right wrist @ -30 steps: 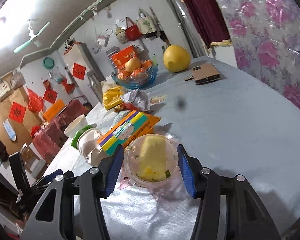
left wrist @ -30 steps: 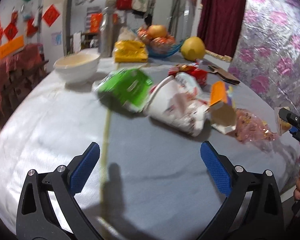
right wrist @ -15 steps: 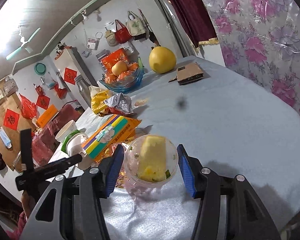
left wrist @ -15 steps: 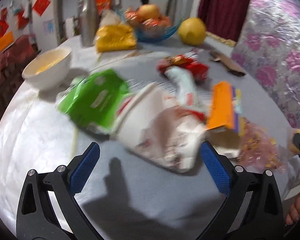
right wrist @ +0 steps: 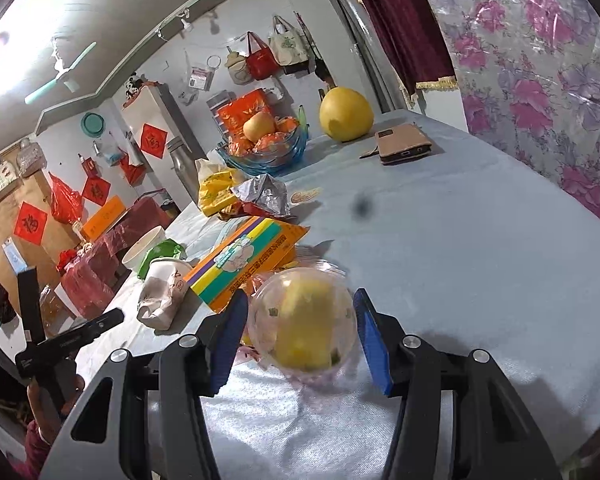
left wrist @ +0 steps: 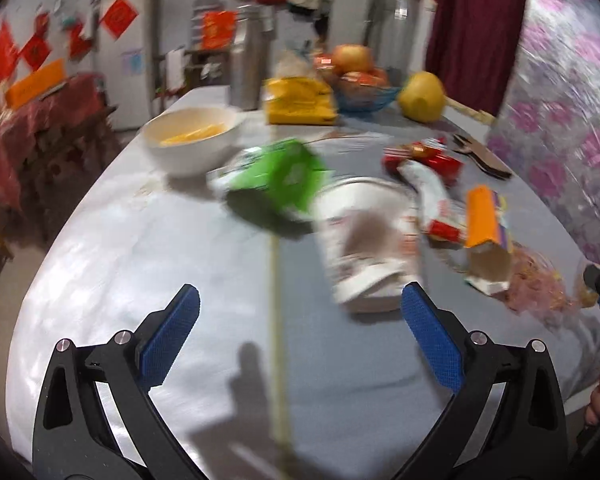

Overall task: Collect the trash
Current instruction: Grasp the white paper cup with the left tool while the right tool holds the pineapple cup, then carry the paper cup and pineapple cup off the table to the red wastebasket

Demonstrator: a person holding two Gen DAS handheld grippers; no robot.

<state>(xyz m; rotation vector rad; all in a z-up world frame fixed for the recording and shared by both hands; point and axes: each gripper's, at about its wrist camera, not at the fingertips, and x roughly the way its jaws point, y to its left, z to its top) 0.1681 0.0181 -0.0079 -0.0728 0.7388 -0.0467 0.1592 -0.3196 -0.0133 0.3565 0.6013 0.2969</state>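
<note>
My right gripper [right wrist: 300, 304] is shut on a clear plastic cup [right wrist: 304, 320] with yellow leftovers, held just above the table's near edge. My left gripper [left wrist: 299, 300] is open and holds nothing, hovering over the grey tablecloth [left wrist: 140, 280]. A crushed white paper cup [left wrist: 364, 248] lies just beyond its right fingertip. Behind it lie a green wrapper [left wrist: 276, 184], a red-and-white wrapper [left wrist: 424, 168], an orange carton [left wrist: 484, 220] and a pink crinkled wrapper [left wrist: 536, 284]. A thin yellow stick [left wrist: 276, 320] runs between the left fingers.
A white bowl [left wrist: 192, 140], a steel flask [left wrist: 246, 68], a yellow bag [left wrist: 300, 102], a blue fruit bowl [left wrist: 360, 84] and a pomelo [left wrist: 420, 96] stand at the back. A brown phone case [right wrist: 404, 144] lies at far right. A flowered curtain [right wrist: 540, 100] borders the table.
The left gripper swung in over the trash pile, then drew back and rose a little, still open. The right gripper keeps the clear cup and has barely moved.
</note>
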